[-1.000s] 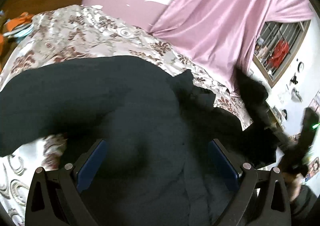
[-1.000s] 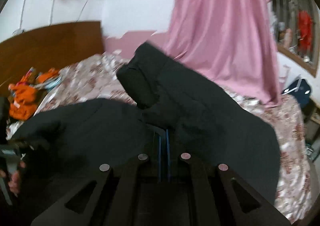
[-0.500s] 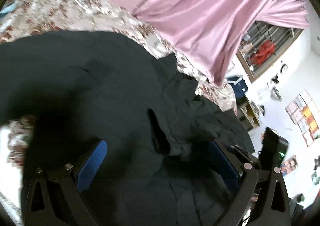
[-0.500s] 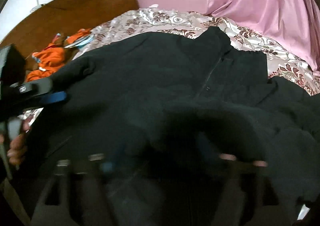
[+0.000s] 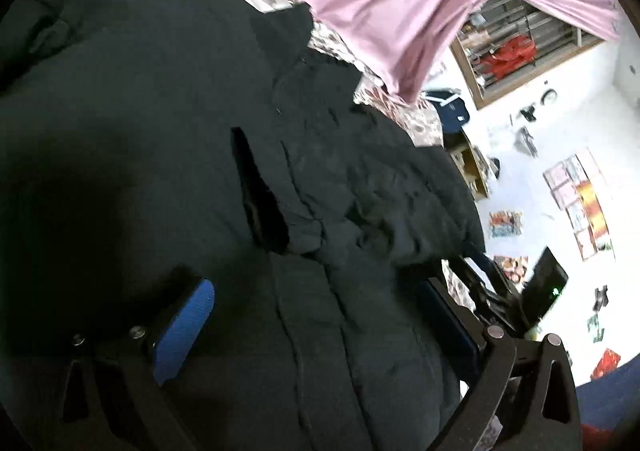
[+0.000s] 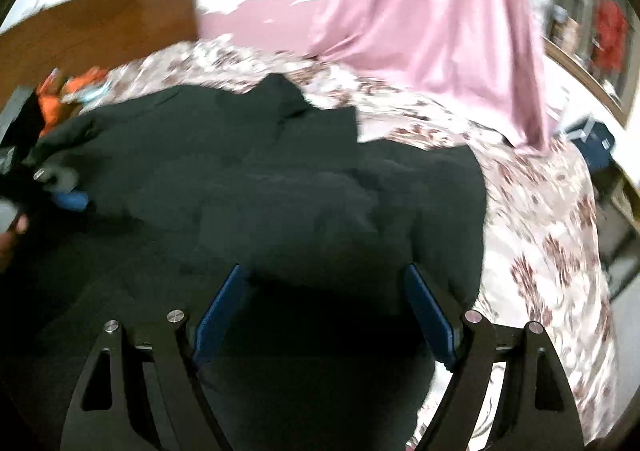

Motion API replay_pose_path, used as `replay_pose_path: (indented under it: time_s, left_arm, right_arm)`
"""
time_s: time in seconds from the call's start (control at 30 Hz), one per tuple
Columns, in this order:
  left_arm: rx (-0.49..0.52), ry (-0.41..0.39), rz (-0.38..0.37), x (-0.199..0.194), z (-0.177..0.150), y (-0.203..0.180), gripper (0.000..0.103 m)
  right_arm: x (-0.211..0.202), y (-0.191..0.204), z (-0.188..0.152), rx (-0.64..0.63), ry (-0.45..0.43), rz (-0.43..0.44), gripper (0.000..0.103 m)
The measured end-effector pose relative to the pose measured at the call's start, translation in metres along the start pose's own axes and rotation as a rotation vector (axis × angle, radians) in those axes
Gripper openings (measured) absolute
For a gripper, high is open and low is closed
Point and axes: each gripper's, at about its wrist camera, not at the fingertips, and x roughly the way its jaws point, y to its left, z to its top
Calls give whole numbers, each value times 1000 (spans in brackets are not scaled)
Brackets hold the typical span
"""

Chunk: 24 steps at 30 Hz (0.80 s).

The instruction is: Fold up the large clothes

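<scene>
A large black jacket [image 5: 200, 111] lies spread on the floral bedspread [image 6: 540, 231] and fills most of both views. In the right wrist view the jacket [image 6: 280, 179] has one side folded over its middle, with the collar toward the far side. My left gripper [image 5: 316, 315] is open just above the fabric, with nothing pinched between its blue pads. My right gripper [image 6: 324, 311] is open too, low over the jacket's near right edge. One blue pad [image 6: 70, 200] of the left gripper shows at the far left, with a hand [image 6: 12, 235] behind it.
A pink curtain [image 6: 440, 31] hangs behind the bed's right side. A wooden headboard [image 6: 100, 27] and a heap of orange clothes [image 6: 52, 103] are at the far left. A dark blue bag [image 6: 596, 139] sits beyond the bed's right edge, below a barred window [image 5: 516, 47].
My right gripper, shut on a raised fold of the jacket a second ago, has let go and opened. The fold now lies on the jacket. Both grippers have sunk toward the fabric.
</scene>
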Motion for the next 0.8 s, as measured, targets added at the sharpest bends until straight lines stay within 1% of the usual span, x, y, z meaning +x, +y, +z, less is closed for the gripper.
replay_pose_path:
  time_s: [0.03, 0.07, 0.13, 0.17, 0.2, 0.23, 0.33, 0.4, 0.43, 0.53, 0.57, 0.6, 0.63, 0.67, 0.7, 0.73, 0.77, 0.8]
  left_arm:
    - [5, 12, -15, 2, -2, -2, 103]
    - [2, 22, -31, 4, -3, -3, 103]
    - [-54, 51, -86, 14, -3, -2, 103]
    - [-78, 61, -82, 20, -2, -1, 103]
    - [-90, 69, -70, 25, 0, -2, 103]
    - [-97, 75, -41, 35, 1, -2, 103]
    - [-117, 65, 87, 65, 10, -9, 103]
    - [-131, 50, 137, 76, 13, -11, 103]
    - [-154, 40, 169, 83, 16, -12, 103]
    - [-220, 21, 171, 91, 22, -11, 101]
    - [-237, 16, 182, 92, 23, -11, 97]
    - [-255, 9, 193, 92, 23, -10, 79]
    - [-280, 9, 201, 92, 23, -10, 64]
    - [-296, 10, 211, 92, 22, -9, 58]
    - [-304, -2, 201, 88, 22, -6, 48]
    - [-307, -22, 186, 84, 23, -6, 35]
    - [-306, -36, 176, 80, 24, -4, 25]
    - [-291, -57, 158, 75, 28, -5, 9]
  right_arm:
    - [1, -4, 0, 19, -4, 10, 78]
    - [1, -8, -5, 51, -3, 47, 78]
    - [4, -11, -13, 77, -1, 112, 78]
    - [3, -10, -18, 81, -1, 147, 79]
    - [3, -9, -22, 81, 2, 176, 79]
    - [4, -9, -27, 83, 4, 187, 79]
    - [1, -15, -40, 101, 9, 191, 79]
    - [-2, -23, -47, 115, 8, 174, 79]
    - [-2, -26, -48, 116, 6, 164, 80]
    - [-7, -32, -50, 106, -12, 108, 80]
    - [-10, -34, -50, 105, -27, 89, 80]
    - [-14, -37, -49, 108, -50, 65, 80]
    - [-19, -38, -46, 111, -66, 47, 80]
    - [-23, -40, -43, 114, -87, 28, 80]
    - [-26, -41, -39, 114, -106, 14, 80]
    - [-29, -41, -36, 112, -119, 2, 80]
    - [-30, -41, -31, 108, -129, -12, 80]
    - [-30, -40, -26, 105, -129, -22, 80]
